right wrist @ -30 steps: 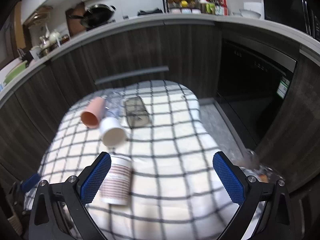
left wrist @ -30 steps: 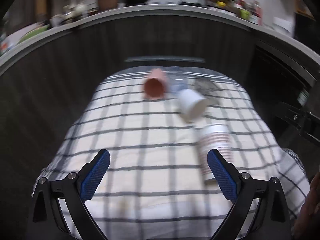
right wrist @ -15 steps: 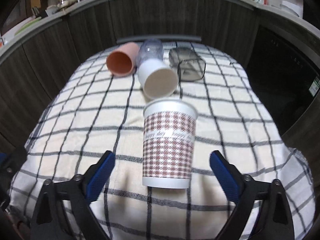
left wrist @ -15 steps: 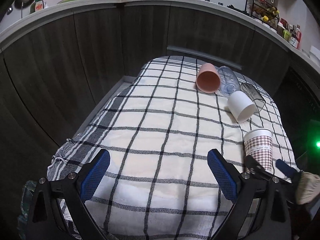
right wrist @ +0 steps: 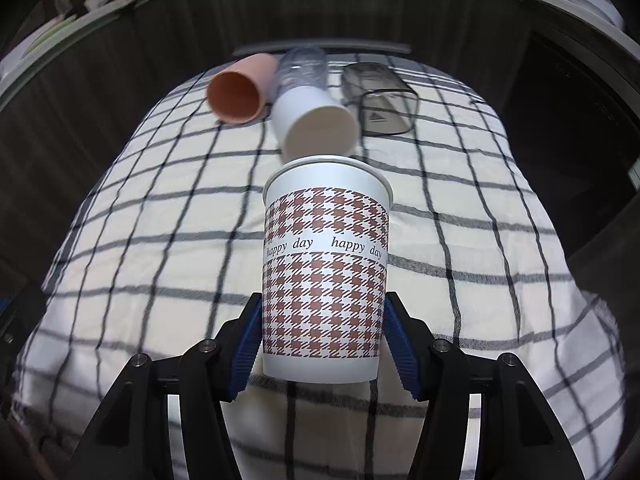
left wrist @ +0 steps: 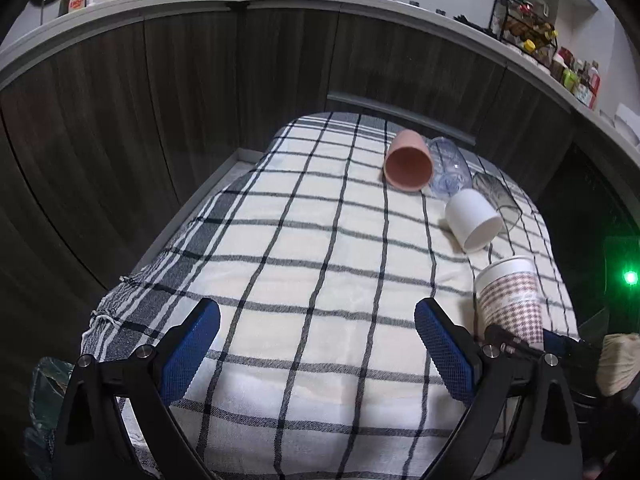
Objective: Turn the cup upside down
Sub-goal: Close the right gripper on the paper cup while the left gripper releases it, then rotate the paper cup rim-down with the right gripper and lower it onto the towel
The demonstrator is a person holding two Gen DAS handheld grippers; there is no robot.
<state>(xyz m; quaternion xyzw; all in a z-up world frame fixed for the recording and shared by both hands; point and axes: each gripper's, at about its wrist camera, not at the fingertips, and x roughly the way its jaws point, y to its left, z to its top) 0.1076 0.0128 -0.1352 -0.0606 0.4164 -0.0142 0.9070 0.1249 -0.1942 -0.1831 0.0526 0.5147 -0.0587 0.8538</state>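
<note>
A paper cup (right wrist: 326, 264) with a brown houndstooth print and the words "happy day" stands upright, rim up, on the checked cloth (right wrist: 160, 264). My right gripper (right wrist: 322, 334) is shut on its lower half, one blue pad on each side. The cup also shows in the left wrist view (left wrist: 510, 300) at the right, with the right gripper's fingers at its base. My left gripper (left wrist: 318, 354) is open and empty over the near part of the cloth (left wrist: 304, 264), left of the cup.
A pink cup (right wrist: 240, 90), a white cup (right wrist: 316, 122), a clear plastic cup (right wrist: 302, 68) and a dark clear container (right wrist: 378, 98) lie on their sides at the cloth's far end. Dark cabinet fronts (left wrist: 160, 92) surround the table.
My right gripper has moved in around the paper cup and closed on it. The left gripper has held almost still, open.
</note>
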